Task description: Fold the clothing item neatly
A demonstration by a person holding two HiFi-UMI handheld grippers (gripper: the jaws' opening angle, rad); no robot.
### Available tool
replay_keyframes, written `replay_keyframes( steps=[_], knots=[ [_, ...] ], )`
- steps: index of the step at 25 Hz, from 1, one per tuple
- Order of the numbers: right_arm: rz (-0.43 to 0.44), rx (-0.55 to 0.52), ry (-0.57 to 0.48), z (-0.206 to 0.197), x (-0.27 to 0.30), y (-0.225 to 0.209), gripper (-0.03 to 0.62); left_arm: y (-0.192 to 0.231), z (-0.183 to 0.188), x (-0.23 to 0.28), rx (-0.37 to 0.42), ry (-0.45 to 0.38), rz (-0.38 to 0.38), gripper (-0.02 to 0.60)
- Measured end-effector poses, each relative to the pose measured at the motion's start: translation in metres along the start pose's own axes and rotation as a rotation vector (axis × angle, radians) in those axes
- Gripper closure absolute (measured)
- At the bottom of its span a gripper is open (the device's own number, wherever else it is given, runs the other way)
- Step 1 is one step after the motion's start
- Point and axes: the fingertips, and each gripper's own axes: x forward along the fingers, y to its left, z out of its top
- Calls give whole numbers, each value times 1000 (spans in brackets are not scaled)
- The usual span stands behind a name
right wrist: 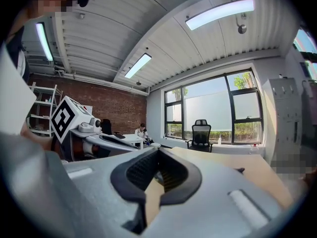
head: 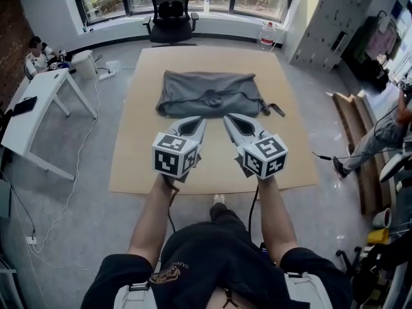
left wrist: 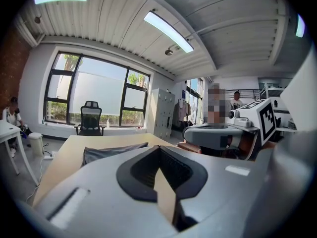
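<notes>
A grey garment (head: 209, 94) lies folded into a broad rectangle on the far half of a tan mat (head: 141, 166), with a dark strap end (head: 277, 109) sticking out at its right. Both grippers hover side by side above the mat, short of the garment's near edge. My left gripper (head: 196, 123) is shut and holds nothing. My right gripper (head: 230, 121) is likewise shut and empty. In the left gripper view the garment (left wrist: 111, 152) shows beyond the closed jaws, and the right gripper (left wrist: 223, 135) is alongside.
A black office chair (head: 170, 11) stands past the mat by the windows. A white table (head: 38, 108) and a seated person (head: 37, 56) are at the left. Grey lockers (head: 335, 24), wooden planks (head: 357, 140) and another person (head: 386, 134) are at the right.
</notes>
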Motion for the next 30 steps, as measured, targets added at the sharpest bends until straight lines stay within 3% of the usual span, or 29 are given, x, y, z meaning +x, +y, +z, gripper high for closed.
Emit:
replay_keyframes(
  steps=[11,30],
  knots=[
    [9,19,-54,15,-17,23,591,-10,7,-25,21,-19,7,574],
    [19,23,-60,9,-24,36,591,-23,4,-32,44,-17,1,574]
  ],
)
